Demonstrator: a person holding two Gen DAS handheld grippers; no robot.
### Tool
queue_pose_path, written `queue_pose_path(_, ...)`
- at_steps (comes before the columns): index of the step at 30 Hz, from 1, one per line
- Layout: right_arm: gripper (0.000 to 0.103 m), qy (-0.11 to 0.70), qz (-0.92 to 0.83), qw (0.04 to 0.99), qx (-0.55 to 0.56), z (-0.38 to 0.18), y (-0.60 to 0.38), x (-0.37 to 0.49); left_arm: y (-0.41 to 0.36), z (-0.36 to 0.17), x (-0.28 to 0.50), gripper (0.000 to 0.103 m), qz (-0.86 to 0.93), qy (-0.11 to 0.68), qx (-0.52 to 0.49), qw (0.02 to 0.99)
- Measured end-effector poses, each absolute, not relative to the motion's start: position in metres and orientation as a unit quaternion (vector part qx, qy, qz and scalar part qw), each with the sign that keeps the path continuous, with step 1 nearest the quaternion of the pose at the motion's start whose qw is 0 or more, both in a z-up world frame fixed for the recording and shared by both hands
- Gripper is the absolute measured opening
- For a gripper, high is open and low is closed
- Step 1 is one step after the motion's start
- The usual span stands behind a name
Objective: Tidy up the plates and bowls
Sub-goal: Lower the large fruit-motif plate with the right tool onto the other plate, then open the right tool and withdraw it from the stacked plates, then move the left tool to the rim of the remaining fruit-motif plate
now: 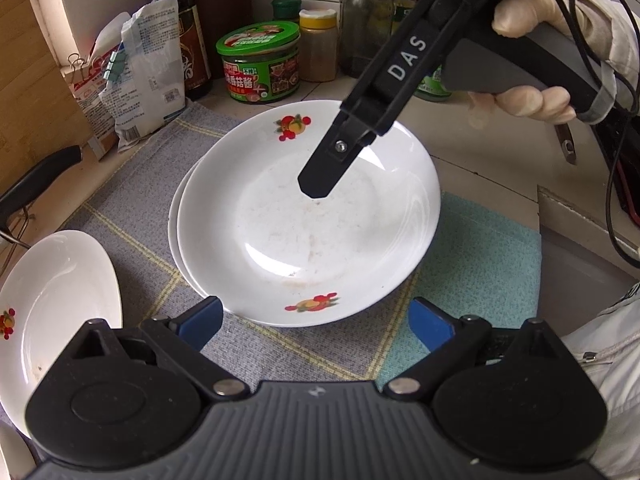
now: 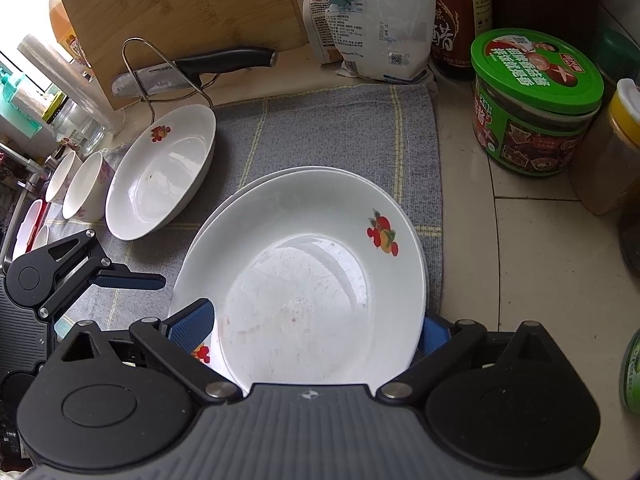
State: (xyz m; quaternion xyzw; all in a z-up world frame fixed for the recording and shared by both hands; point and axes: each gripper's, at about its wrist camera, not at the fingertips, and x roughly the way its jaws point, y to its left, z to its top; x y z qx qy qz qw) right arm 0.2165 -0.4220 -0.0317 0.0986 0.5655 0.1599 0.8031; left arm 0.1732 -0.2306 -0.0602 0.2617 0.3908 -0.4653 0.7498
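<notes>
A white plate with fruit prints lies stacked on another white plate on the grey cloth. My right gripper hangs over the stack, one finger above the top plate's inside; in its own view its open jaws straddle the plate's near rim. My left gripper is open and empty just in front of the stack; it also shows at the left of the right wrist view. A third plate lies to the left, with small bowls beyond it.
Sauce jars, bottles and a paper bag line the back of the counter. A knife rests in a wire rack by a wooden board. A teal cloth lies to the right.
</notes>
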Motion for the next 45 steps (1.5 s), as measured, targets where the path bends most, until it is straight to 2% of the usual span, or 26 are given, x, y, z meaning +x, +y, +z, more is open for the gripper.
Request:
queue_pose_path(23, 0.103, 0.575, 0.138, 0.806, 0.030, -0.032, -0.412, 0.196, -0.220, -0.043, 0.165, 0.099, -0.431, 0.348, 0.228, 0.801)
queue_pose_path(28, 0.103, 0.530, 0.117, 0.839, -0.033, -0.019, -0.401, 0.186, -0.205, -0.034, 0.166, 0.100, -0.398, 0.333, 0.208, 0.829)
queue_pose_path(37, 0.103, 0.447, 0.130, 0.884, -0.038, -0.005, -0.362, 0.176, -0.152, -0.022, 0.177, 0.101, -0.337, 0.320, 0.164, 0.870)
queue_pose_path(45, 0.103, 0.413, 0.117, 0.901, -0.058, -0.002, -0.292, 0.172, -0.087, -0.020, 0.205, 0.101, -0.332, 0.322, 0.159, 0.872)
